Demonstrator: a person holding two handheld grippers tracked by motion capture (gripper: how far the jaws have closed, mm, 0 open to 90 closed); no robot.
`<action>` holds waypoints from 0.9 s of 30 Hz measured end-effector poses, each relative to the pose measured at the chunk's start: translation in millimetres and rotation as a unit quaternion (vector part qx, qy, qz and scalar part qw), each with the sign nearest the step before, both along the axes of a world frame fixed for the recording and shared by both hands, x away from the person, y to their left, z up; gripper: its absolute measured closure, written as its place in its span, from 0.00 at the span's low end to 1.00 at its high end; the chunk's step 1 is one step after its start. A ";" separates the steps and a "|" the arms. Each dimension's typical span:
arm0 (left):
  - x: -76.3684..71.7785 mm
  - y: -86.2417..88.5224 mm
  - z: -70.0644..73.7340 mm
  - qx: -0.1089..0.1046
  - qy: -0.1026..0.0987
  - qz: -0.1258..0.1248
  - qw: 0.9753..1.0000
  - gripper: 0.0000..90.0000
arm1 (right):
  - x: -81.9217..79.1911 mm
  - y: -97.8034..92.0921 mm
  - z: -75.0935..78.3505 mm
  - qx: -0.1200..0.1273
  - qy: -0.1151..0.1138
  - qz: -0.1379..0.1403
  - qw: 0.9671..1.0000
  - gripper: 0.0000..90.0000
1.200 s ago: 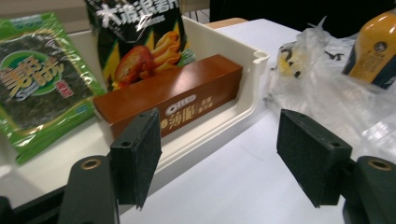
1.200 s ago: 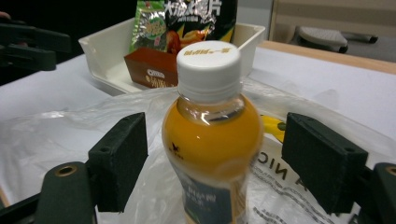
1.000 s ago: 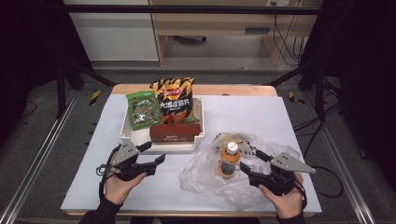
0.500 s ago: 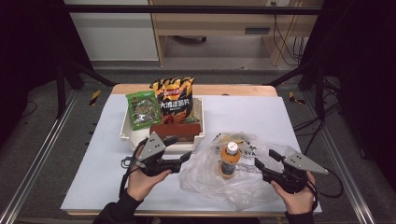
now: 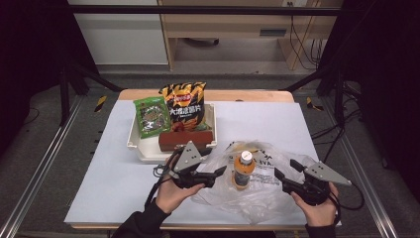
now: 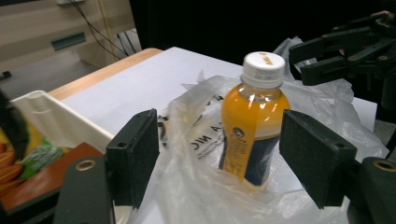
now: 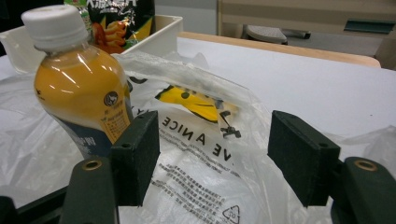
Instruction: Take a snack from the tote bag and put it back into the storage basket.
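Both the left gripper [image 5: 214, 173] and right gripper [image 5: 286, 173] gape wide beside the upright orange juice bottle [image 5: 243, 170] on the crumpled plastic bag [image 5: 262, 198], with what looks like a brown box [image 5: 184, 140] in the white tray [image 5: 143, 148] close behind.

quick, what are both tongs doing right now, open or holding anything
Left tongs: open, jaws either side of the orange bottle, not closed on it.
Right tongs: open, holding nothing, over the plastic bag.
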State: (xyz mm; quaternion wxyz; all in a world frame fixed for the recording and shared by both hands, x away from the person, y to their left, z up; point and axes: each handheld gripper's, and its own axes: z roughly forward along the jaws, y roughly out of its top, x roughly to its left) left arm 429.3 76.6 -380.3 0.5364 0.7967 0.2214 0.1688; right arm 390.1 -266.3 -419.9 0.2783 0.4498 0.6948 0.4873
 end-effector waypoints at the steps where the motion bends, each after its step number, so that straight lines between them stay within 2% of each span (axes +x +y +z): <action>1: 0.3 -3.8 -0.9 0.002 0.001 -0.003 1.000 0.31 | 0.1 -0.7 -0.6 -0.004 0.001 0.000 1.000 0.38; 6: 2.8 -24.4 -7.4 0.009 0.008 -0.023 1.000 0.31 | 1.1 -3.7 -3.3 -0.007 0.005 -0.003 1.000 0.37; 12: 9.9 -46.9 -17.5 0.028 0.017 -0.040 0.999 0.29 | 1.5 -9.3 -4.3 -0.007 0.007 -0.010 1.000 0.37; 16: 16.5 -53.6 -23.0 0.039 0.023 -0.043 0.998 0.29 | 2.1 -11.3 -5.4 -0.006 0.007 -0.011 1.000 0.37; 20: 21.5 -59.3 -27.6 0.037 0.032 -0.056 0.997 0.29 | 3.0 -12.4 -6.8 -0.007 0.011 -0.012 1.000 0.37; 27: 26.1 -67.9 -32.5 0.040 0.033 -0.058 0.997 0.31 | 3.6 -14.5 -8.3 -0.004 0.015 -0.015 1.000 0.36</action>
